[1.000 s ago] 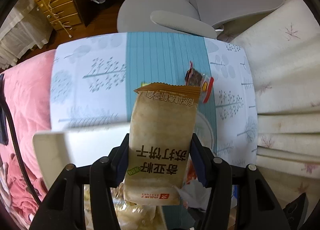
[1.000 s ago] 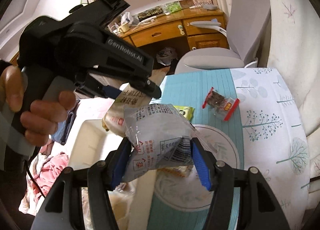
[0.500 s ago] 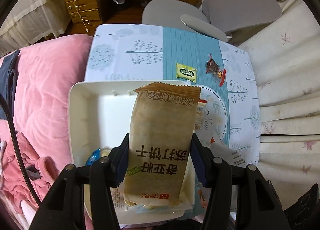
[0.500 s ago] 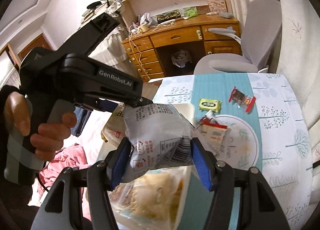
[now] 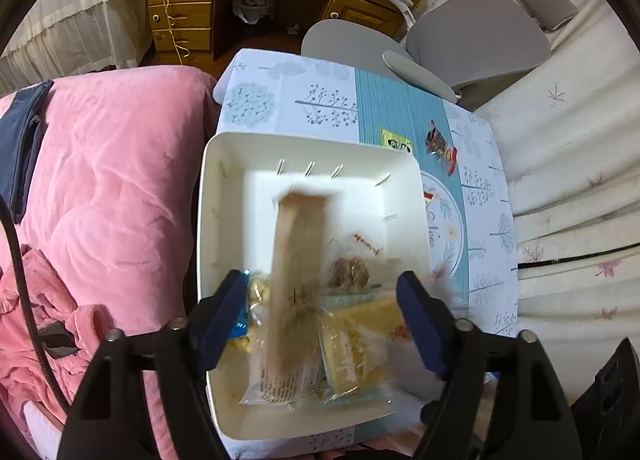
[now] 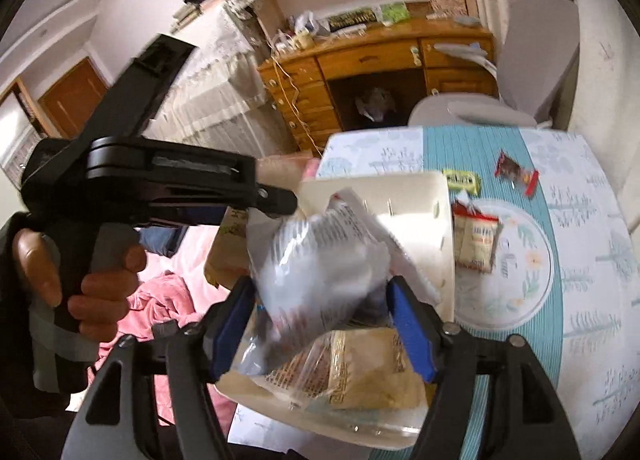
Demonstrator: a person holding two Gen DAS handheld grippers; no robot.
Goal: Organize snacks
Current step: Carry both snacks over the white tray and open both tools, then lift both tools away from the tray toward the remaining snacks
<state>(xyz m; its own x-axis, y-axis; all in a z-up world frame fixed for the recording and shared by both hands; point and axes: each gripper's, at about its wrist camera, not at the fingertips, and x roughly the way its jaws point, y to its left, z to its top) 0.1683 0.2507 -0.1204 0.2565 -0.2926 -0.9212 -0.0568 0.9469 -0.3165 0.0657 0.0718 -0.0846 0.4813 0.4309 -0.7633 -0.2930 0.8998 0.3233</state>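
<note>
A white bin (image 5: pixel 224 179) sits on the patterned table and holds several wrapped snacks. My left gripper (image 5: pixel 322 300) is open above the bin. A tan cracker packet (image 5: pixel 298 256) is blurred between its jaws, touching neither, falling into the bin. My right gripper (image 6: pixel 322 306) is open wide over the bin (image 6: pixel 408 195). A grey-white snack bag (image 6: pixel 320 260) is blurred between its fingers, slipping down. The left gripper's body (image 6: pixel 160 179) shows at the left of the right wrist view.
A green packet (image 5: pixel 396 143) and a red-ended dark packet (image 5: pixel 440 143) lie on the teal strip beyond the bin. A cracker pack (image 6: pixel 476 238) lies on the round plate (image 6: pixel 532 260). Pink bedding (image 5: pixel 104 179) is at the left, a grey chair (image 5: pixel 460 43) beyond the table.
Both grippers have opened over the bin. The tan cracker packet and the grey-white bag were gripped before and now drop free. Both grippers rose higher above the bin.
</note>
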